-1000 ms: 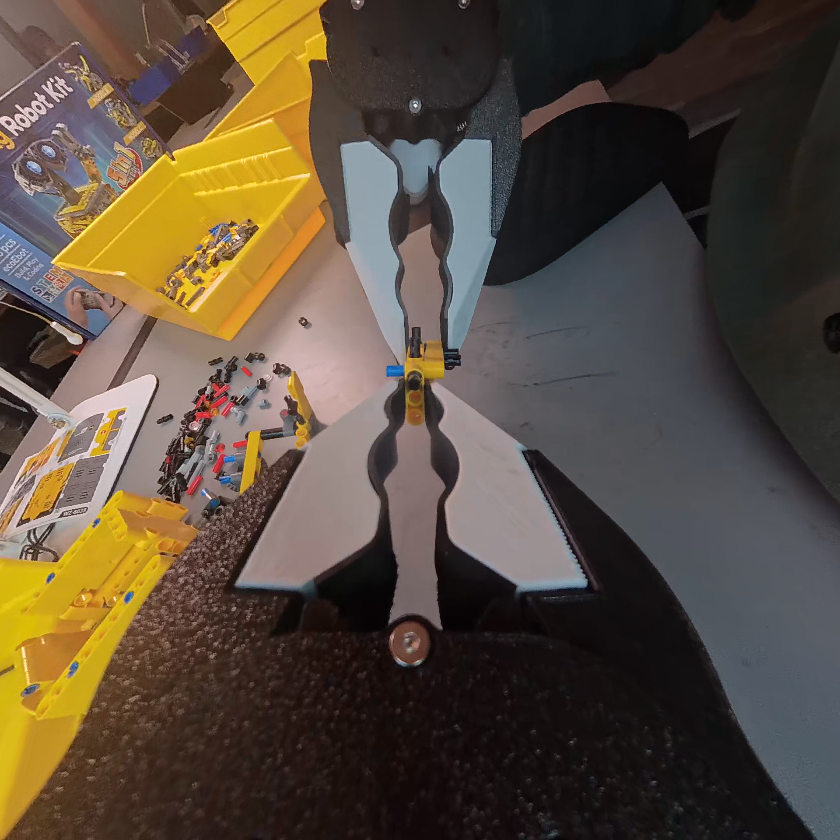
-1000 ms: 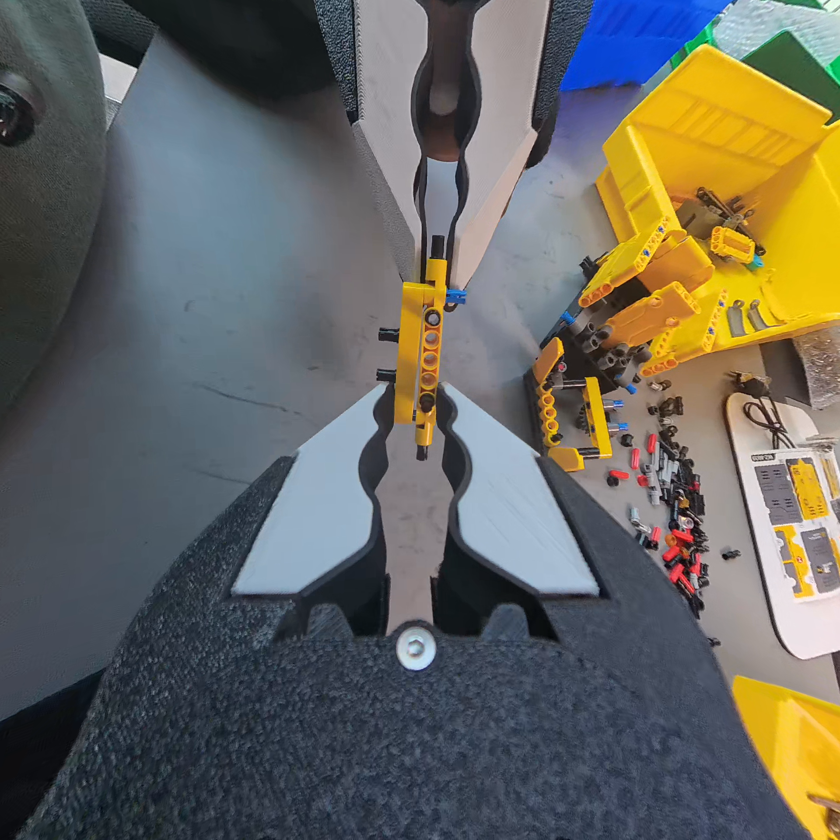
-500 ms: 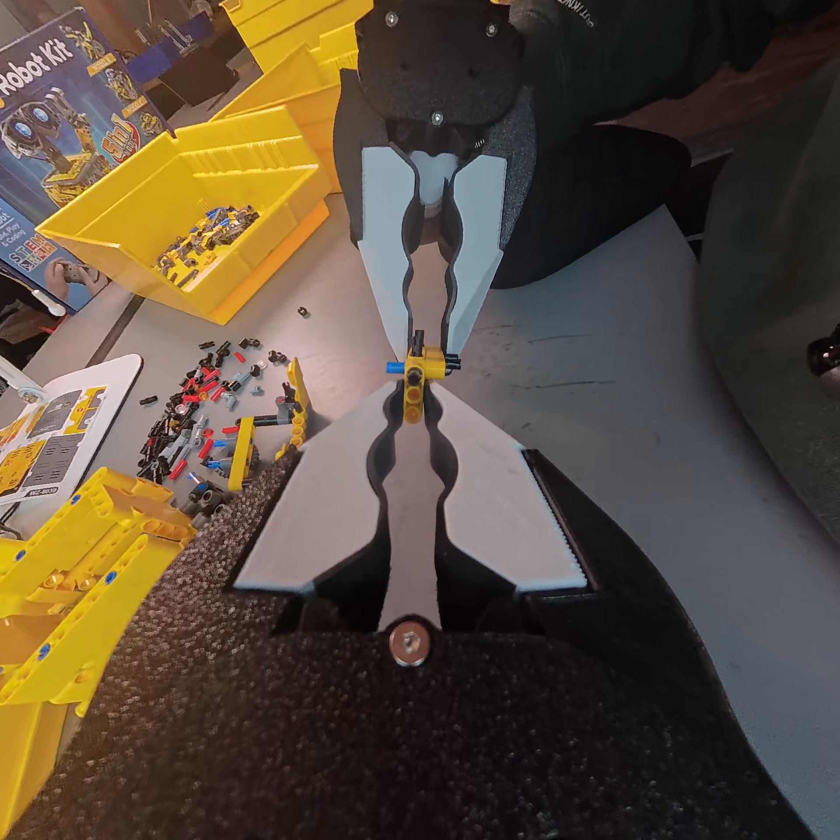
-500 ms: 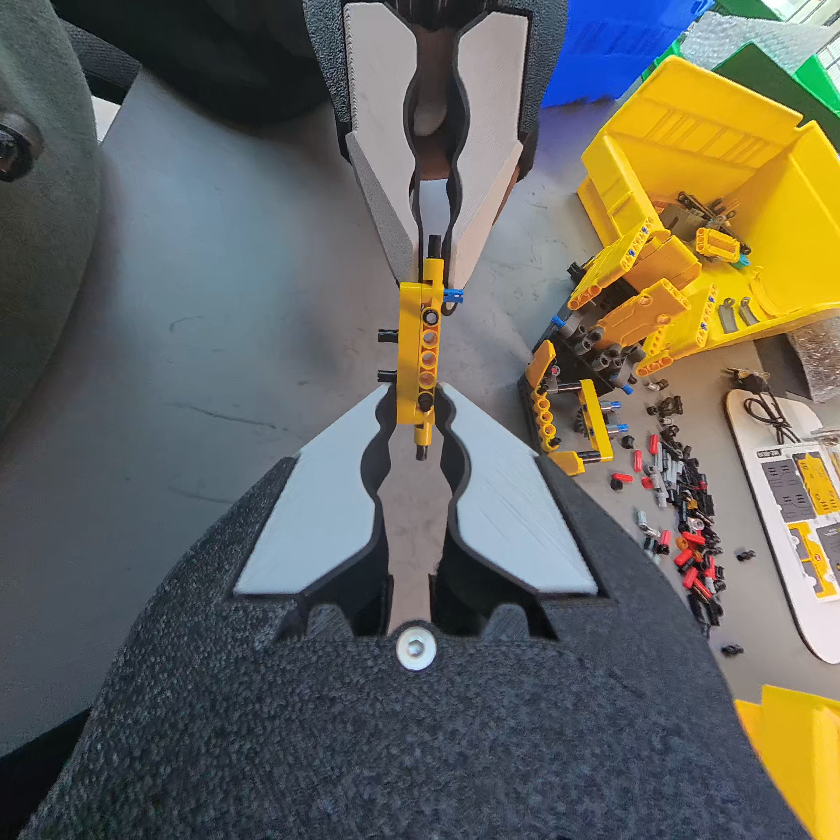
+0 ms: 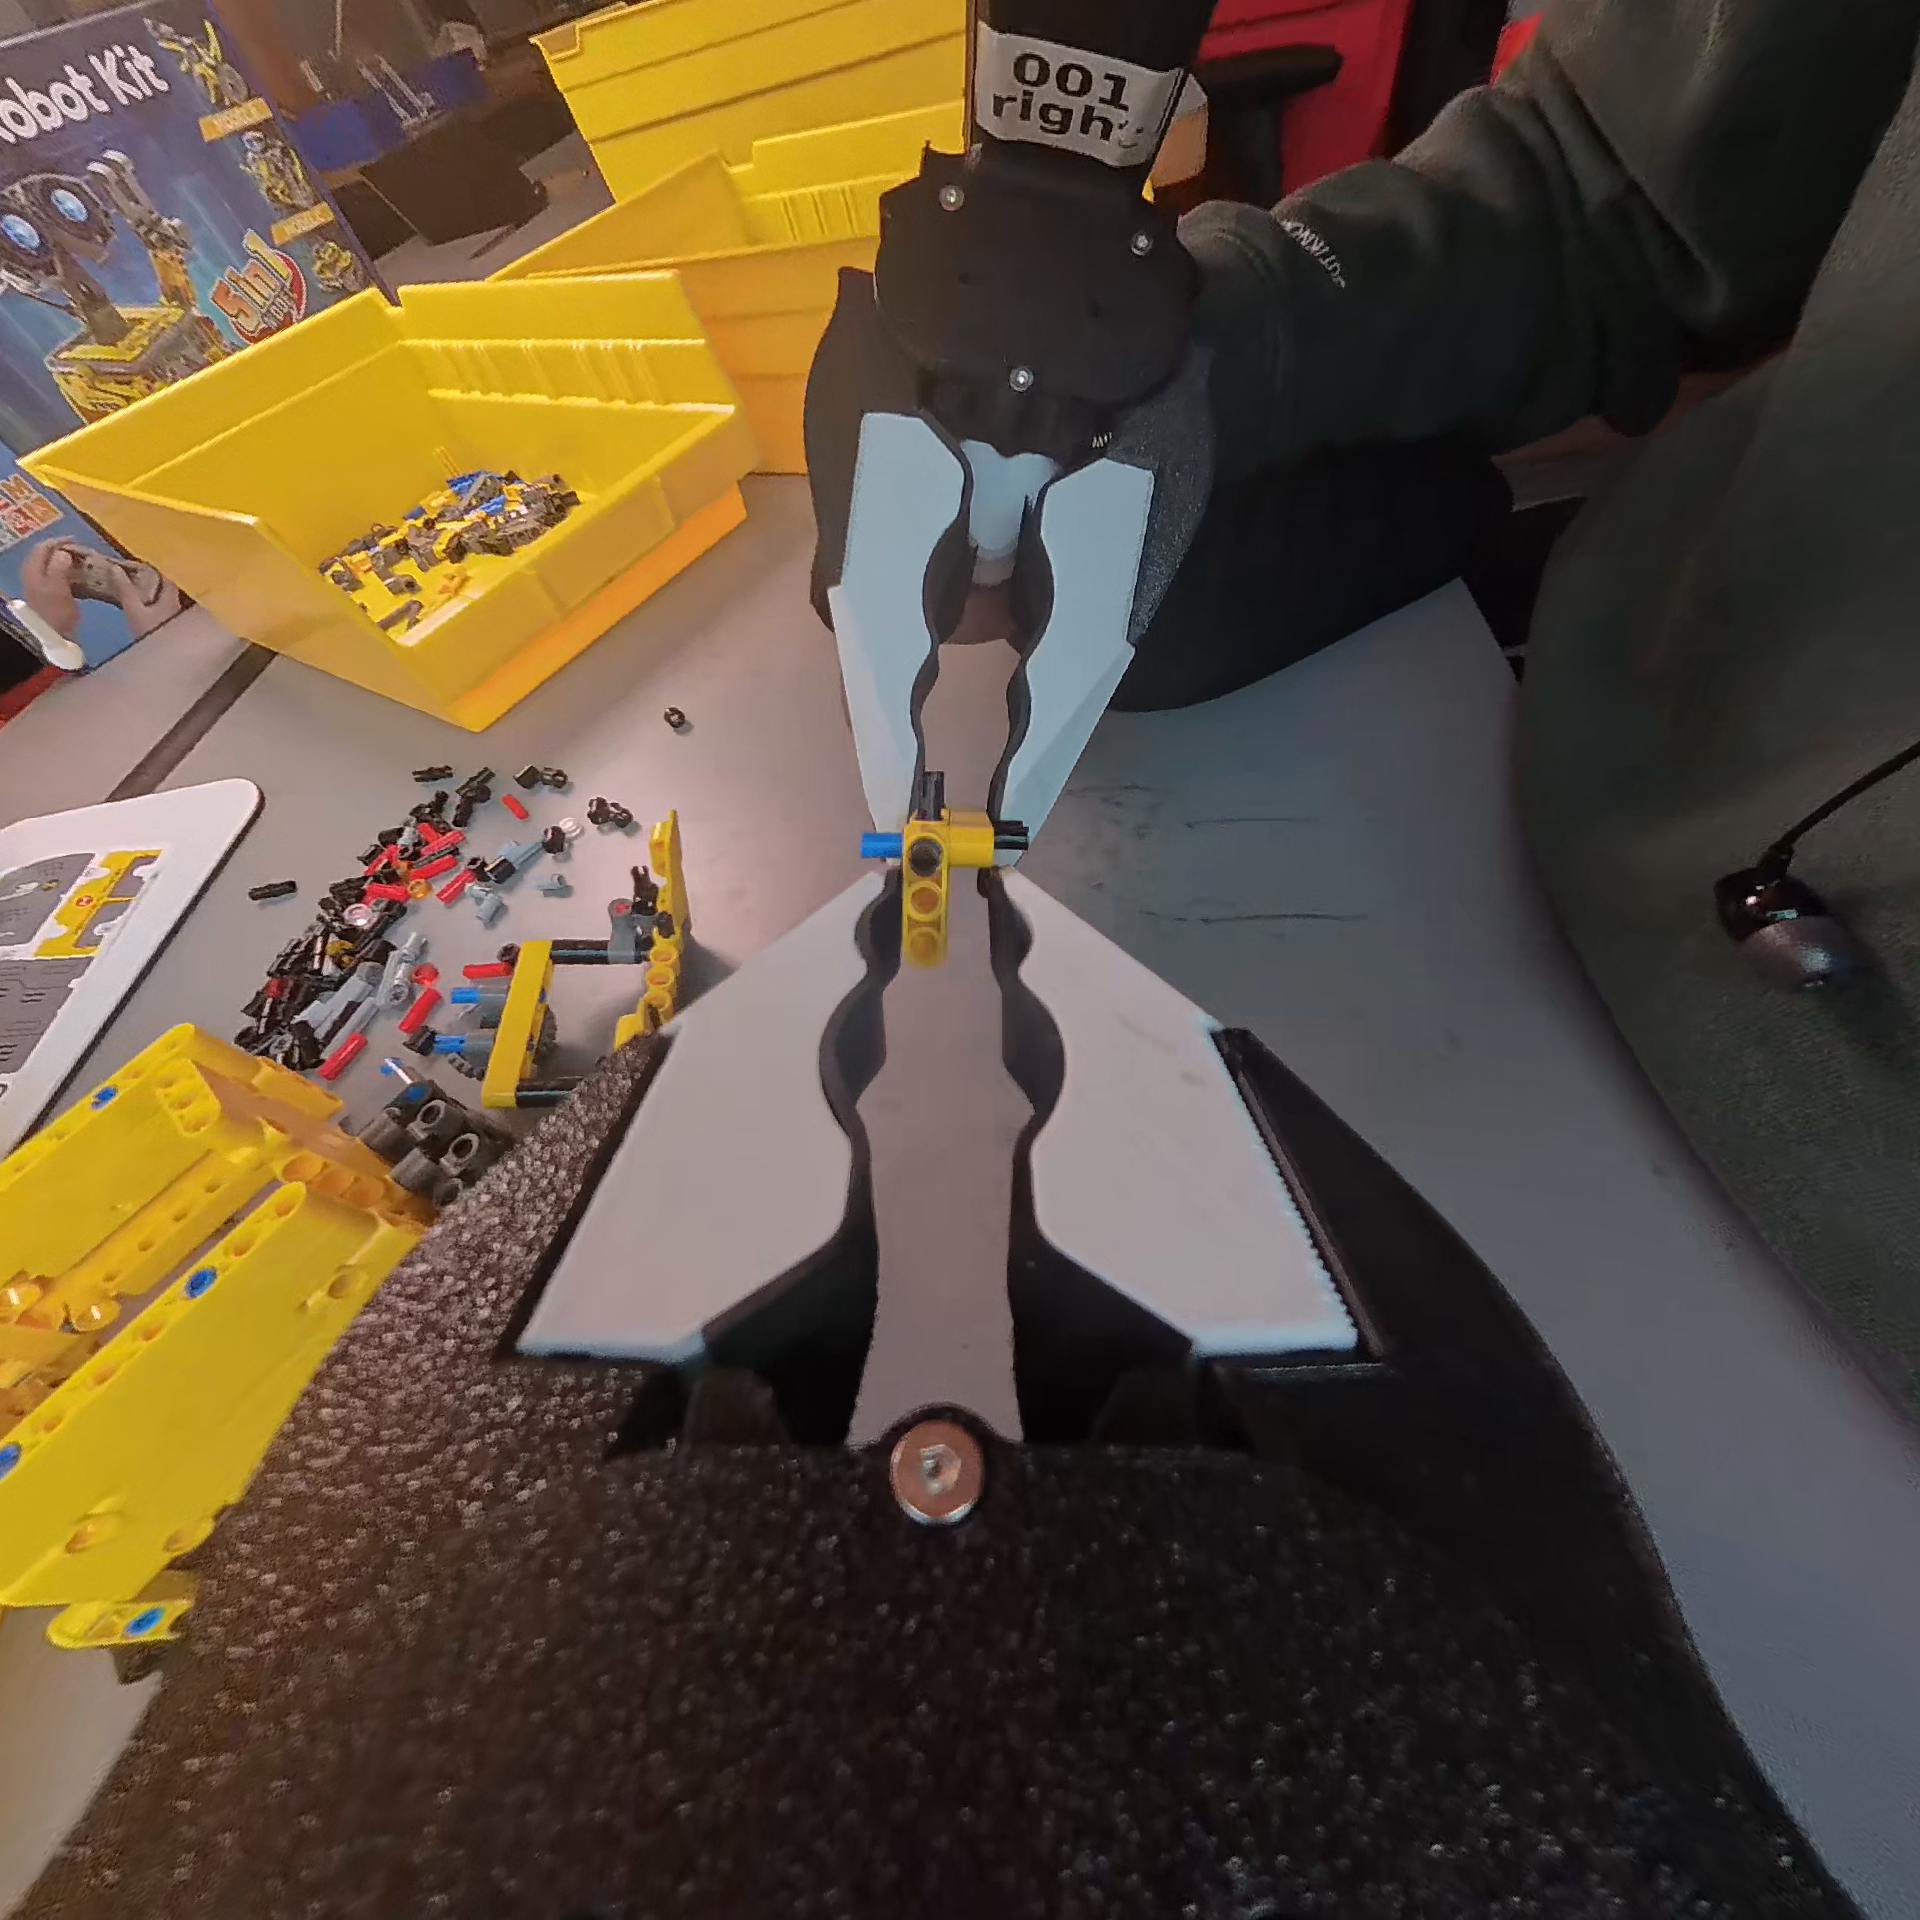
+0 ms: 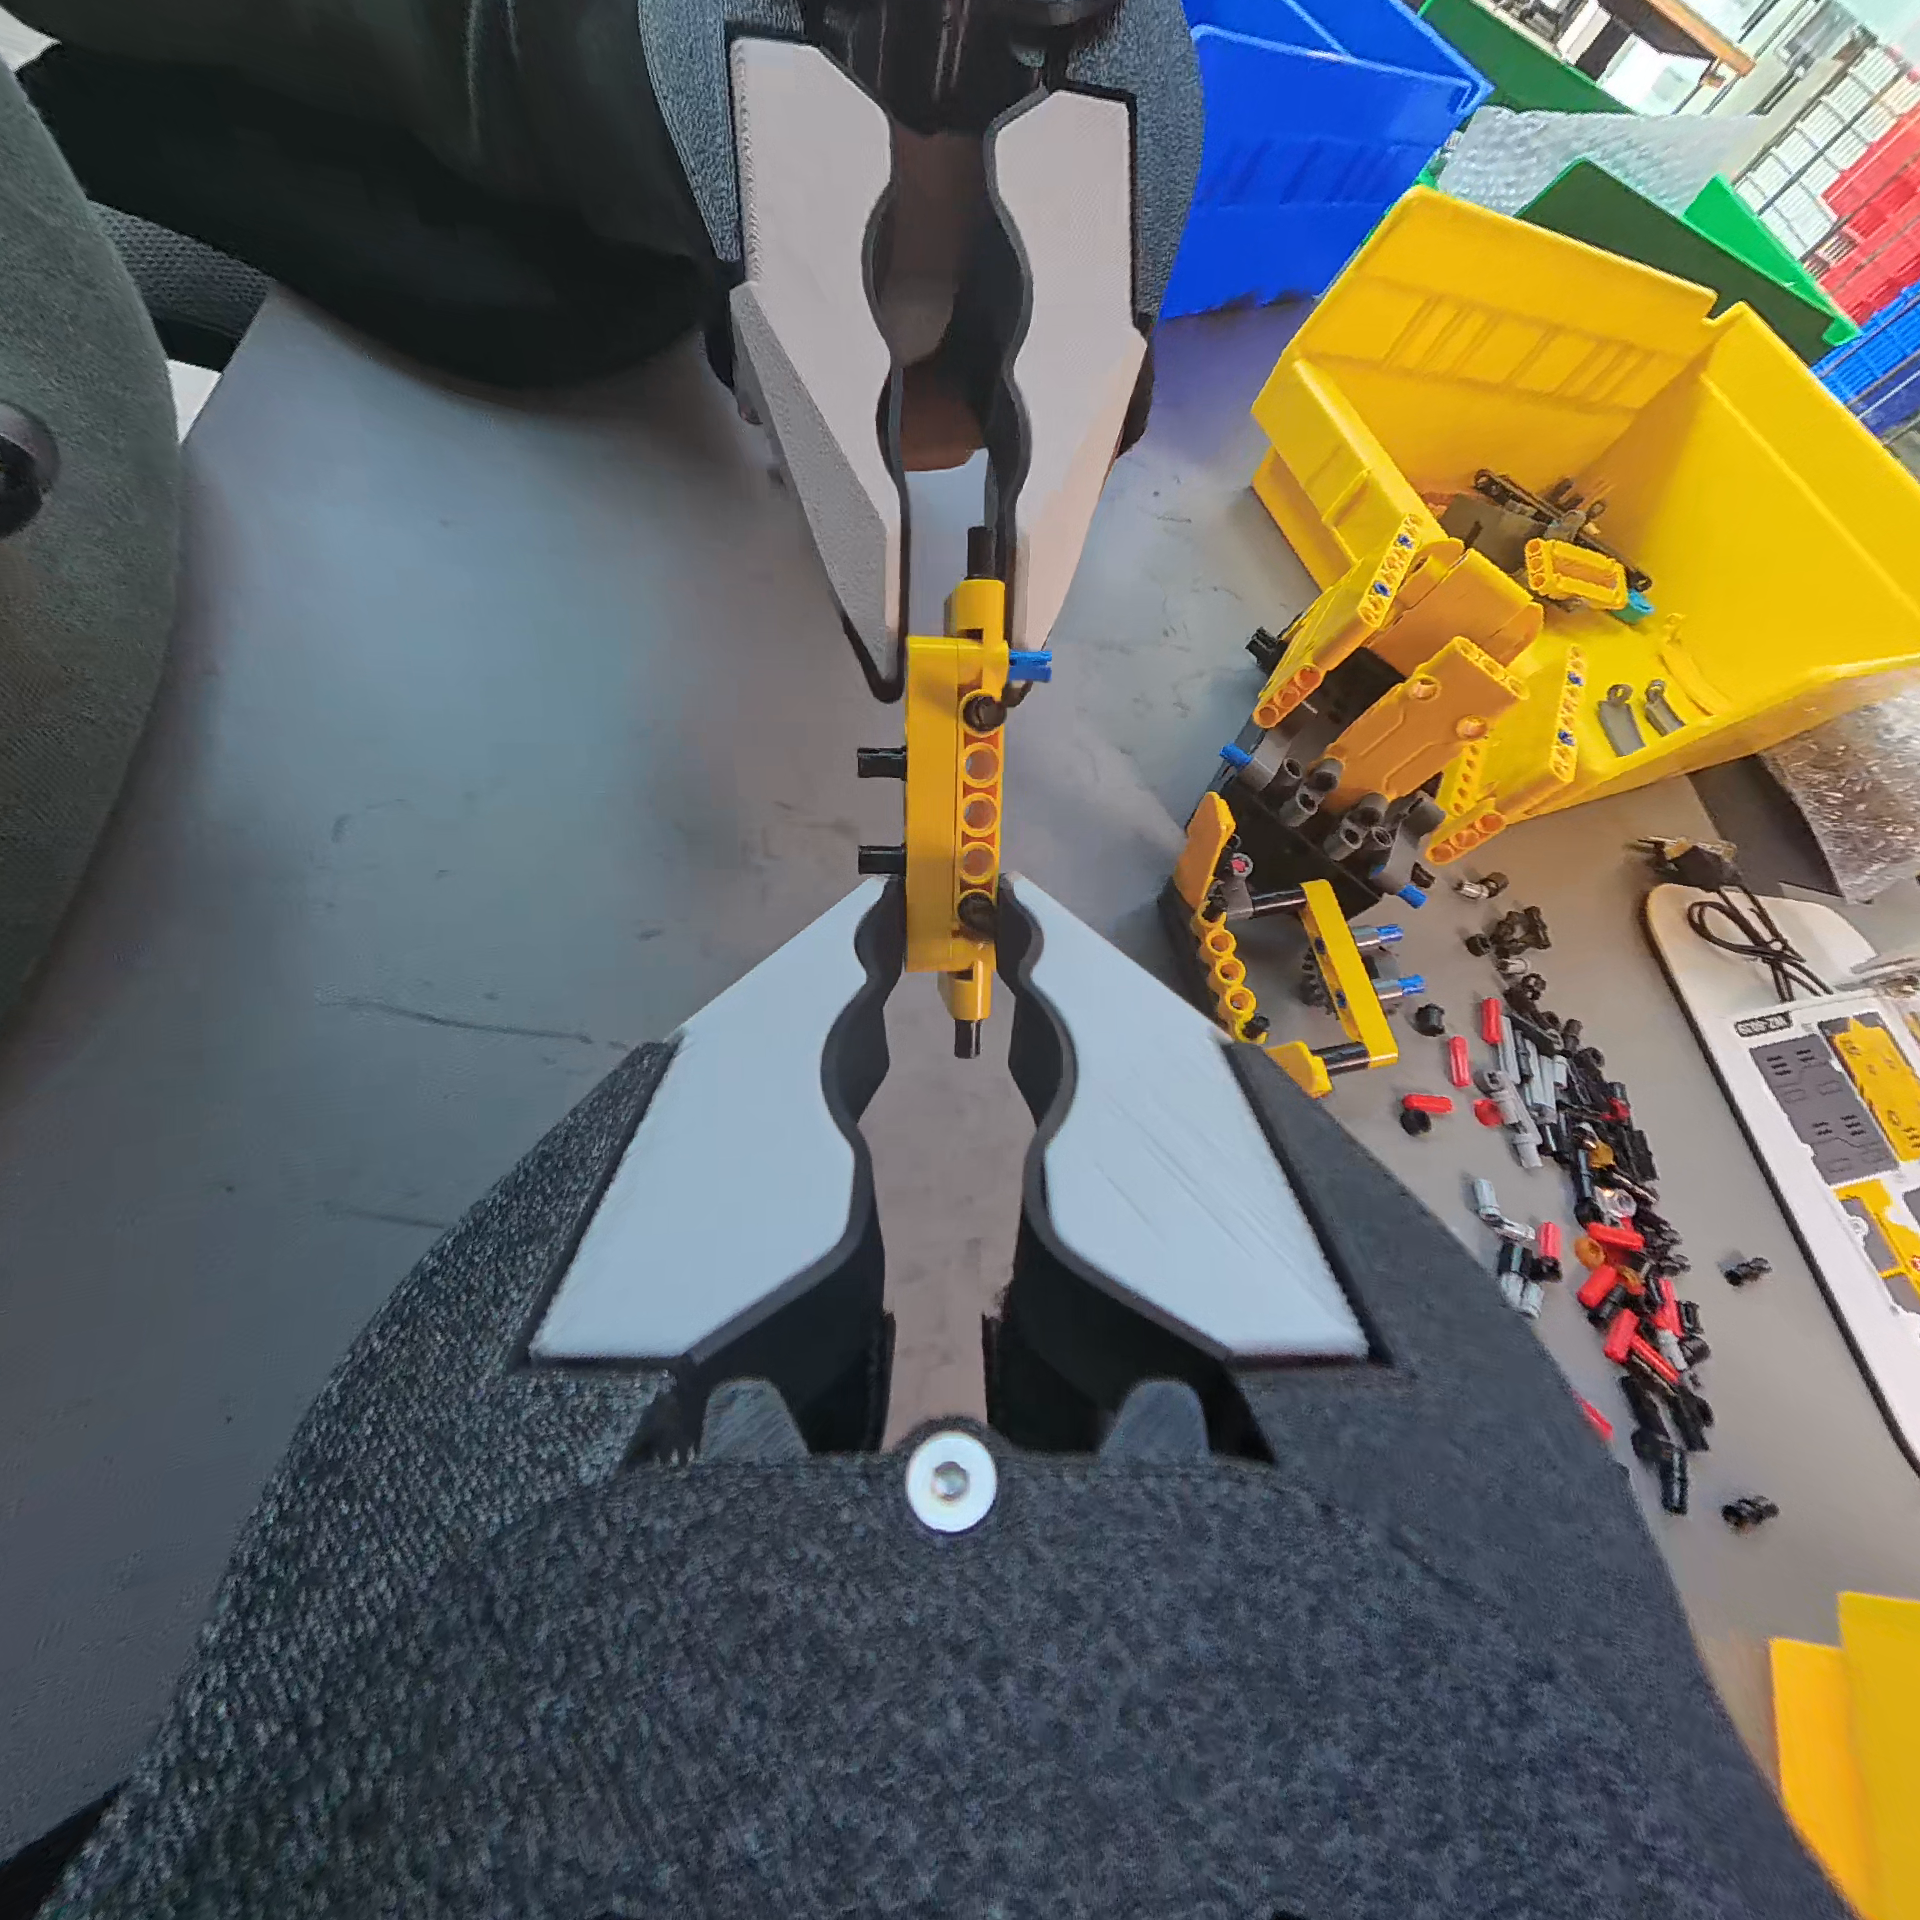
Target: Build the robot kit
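Surface: grey matte tabletop point(image 5: 1299, 831), scuffed with dark marks, spreads under both of my tools; a dark green padded chair point(image 5: 1766, 727) stands at its edge.
Bins: open-fronted yellow plastic storage bin point(image 5: 312, 488) sits on my left wrist view's far left with small mixed parts inside; more yellow bins are stacked behind it, and blue plastic crates point(image 6: 1320, 156) stand further back in the right wrist view.
Box: blue printed cardboard kit box point(image 5: 114, 260) stands upright behind the bin.
Built section: large yellow perforated-beam assembly point(image 5: 156, 1278) lies near my left tool, beside a smaller yellow and black frame point(image 5: 582, 987).
Sheet: white rounded instruction sheet point(image 5: 94, 914) lies flat next to the loose parts.
Loose parts: scatter of small black, red and grey plastic pins point(image 5: 395, 935) lies on the table between bin and frame.
Left gripper point(image 5: 940, 883): my grey fingers are nearly closed, pinching one end of the short yellow perforated beam with black and blue pins point(image 5: 928, 894).
Right gripper point(image 6: 951, 914): my fingers are nearly closed too, clamped on the opposite end of that same beam point(image 6: 956, 810).
Beam position: it hangs above the table, bridged tip to tip between my two tools.
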`<state>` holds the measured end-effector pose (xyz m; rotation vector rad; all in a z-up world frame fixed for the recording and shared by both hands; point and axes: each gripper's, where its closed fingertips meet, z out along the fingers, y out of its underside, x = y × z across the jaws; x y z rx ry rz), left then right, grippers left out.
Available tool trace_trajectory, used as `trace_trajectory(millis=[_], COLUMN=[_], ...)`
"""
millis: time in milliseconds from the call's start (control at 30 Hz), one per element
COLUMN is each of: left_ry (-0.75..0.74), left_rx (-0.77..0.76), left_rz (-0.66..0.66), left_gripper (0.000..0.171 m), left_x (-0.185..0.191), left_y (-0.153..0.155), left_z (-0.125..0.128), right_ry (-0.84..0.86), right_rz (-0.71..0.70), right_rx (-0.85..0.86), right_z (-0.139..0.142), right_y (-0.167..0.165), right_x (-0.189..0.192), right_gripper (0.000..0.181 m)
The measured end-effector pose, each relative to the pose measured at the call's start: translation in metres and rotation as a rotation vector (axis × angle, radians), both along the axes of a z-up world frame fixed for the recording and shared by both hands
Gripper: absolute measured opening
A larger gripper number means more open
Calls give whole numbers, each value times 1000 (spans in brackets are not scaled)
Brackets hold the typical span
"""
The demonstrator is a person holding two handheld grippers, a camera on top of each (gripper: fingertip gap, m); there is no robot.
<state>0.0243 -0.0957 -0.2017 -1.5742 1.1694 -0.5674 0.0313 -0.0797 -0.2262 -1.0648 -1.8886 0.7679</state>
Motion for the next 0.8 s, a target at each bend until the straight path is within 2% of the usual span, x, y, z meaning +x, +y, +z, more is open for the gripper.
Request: trace_trajectory(millis=[100,267,567,733,800], left_ry=[-16,-3,106,84,31], left_rx=[-39,-54,120,137,122], left_rz=[7,18,10,13,27], left_gripper=[23,16,15,15,16], left_x=[1,2,6,5,2], left_y=[1,3,-1,0,3], left_z=[0,-4,2,5,10], right_ry=[-9,-13,62,81,117], right_rz=[-23,-27,3,-2,-31], right_rx=[6,52,130,102,64], right_z=[-1,-5,2,6,12], right_y=[4,3,0,1,5], right_x=[0,-1,1,1,-1], right_gripper=[16,16,16,15,16])
